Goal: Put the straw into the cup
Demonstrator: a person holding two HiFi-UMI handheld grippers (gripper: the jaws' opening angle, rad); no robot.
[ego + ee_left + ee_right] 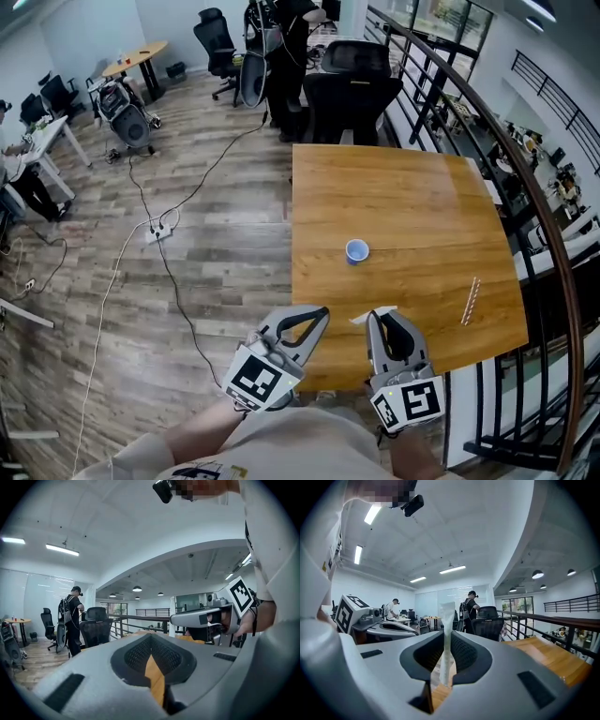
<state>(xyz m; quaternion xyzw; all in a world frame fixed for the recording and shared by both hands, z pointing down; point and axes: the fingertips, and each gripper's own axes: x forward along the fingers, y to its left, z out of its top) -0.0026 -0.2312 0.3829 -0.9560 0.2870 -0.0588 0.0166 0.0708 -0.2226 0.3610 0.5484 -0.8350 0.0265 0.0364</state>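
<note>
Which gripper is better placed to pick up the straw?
Right, probably. The straw lies to the right on the table, nearer the right gripper; the left gripper would have to cross over. But the right jaws pinch a white paper strip, to drop first.

Wooden table [422, 216], bare grain, glare patch at its far side. White paper strip [373, 316] over the near edge. Plank floor [216, 234] left of it; power strip [157, 231] with cables [178, 300] trailing towards the near side. Curved dark railing [525, 178] along the right. Black chairs [352, 89] at the table's far end, person in dark clothes [286, 56] standing beside them. Round table [139, 56] far left, white desk [47, 131] below it, another person [14, 164] seated there.
</note>
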